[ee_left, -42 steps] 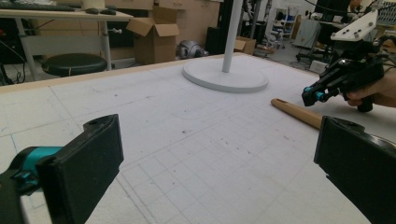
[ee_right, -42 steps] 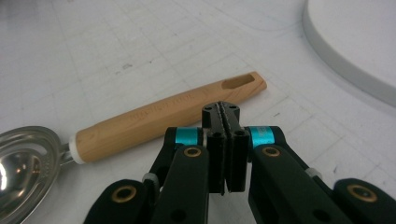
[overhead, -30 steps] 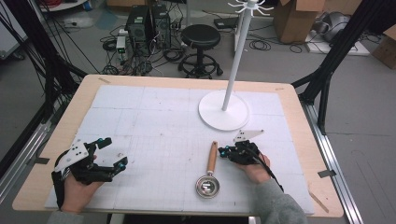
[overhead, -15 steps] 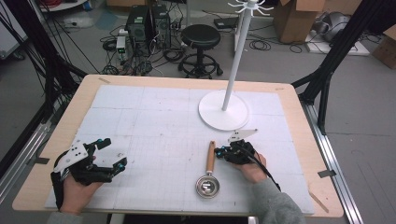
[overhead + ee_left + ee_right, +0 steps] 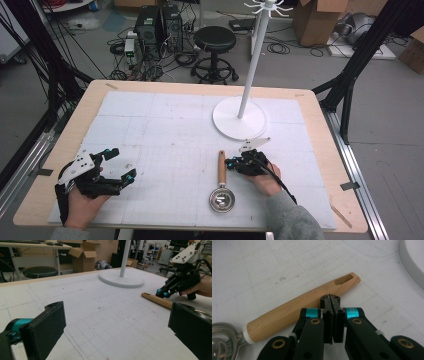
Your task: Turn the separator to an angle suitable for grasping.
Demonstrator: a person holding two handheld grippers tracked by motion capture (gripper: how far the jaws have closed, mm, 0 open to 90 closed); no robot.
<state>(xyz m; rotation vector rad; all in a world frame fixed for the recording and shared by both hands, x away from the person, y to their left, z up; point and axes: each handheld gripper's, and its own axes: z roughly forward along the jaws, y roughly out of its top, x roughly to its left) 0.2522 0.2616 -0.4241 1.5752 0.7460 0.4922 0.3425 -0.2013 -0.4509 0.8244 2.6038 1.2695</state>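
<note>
Right tongs (image 5: 331, 300) are clenched tight with nothing between them, tips just beside the wooden handle (image 5: 299, 306) of the strainer (image 5: 221, 186) — can't tell if they touch it. Strainer lies flat on the worktop (image 5: 170, 125), metal bowl toward the near edge, near the white stand (image 5: 240, 117). Left tongs (image 5: 120, 165) hang released, well apart — jaws wide over bare worktop.

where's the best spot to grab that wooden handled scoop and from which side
Probably the middle of the wooden handle. The scoop lies flat on the table, so come from above with the jaws across the handle's width. It is a straight, rounded stick, easier to pinch than the round metal bowl. The right gripper sits shut just beside it and must open first.
</note>
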